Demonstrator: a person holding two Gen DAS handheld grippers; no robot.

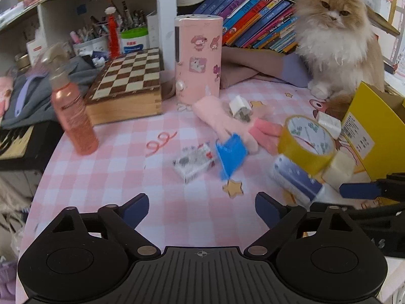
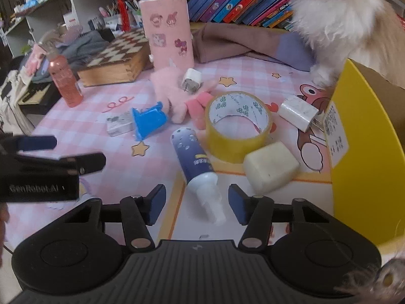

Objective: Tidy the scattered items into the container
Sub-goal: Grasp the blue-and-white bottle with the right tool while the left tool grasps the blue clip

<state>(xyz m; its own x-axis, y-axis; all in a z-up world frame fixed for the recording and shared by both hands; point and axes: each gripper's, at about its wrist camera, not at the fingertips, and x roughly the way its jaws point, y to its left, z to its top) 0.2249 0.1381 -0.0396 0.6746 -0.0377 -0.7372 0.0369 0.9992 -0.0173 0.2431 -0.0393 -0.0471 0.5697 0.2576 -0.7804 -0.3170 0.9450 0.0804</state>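
Note:
A yellow box (image 2: 364, 136) stands at the right, also in the left wrist view (image 1: 374, 136). Scattered on the pink checked cloth lie a yellow tape roll (image 2: 238, 124), a blue spray bottle (image 2: 195, 162), a cream soap block (image 2: 270, 167), two white chargers (image 2: 298, 112) (image 2: 192, 81), a blue piece (image 2: 148, 121), a small card pack (image 2: 119, 125) and pink fluffy socks (image 2: 172, 93). My right gripper (image 2: 197, 204) is open, its fingers either side of the spray bottle's white nozzle. My left gripper (image 1: 202, 210) is open and empty above the cloth, short of the card pack (image 1: 195, 162).
A fluffy cat (image 1: 336, 35) sits at the back right beside the yellow box. A pink cylinder (image 1: 197, 58), a chessboard box (image 1: 126, 86) and an orange spray bottle (image 1: 73, 116) stand at the back left. Books and shelves line the rear.

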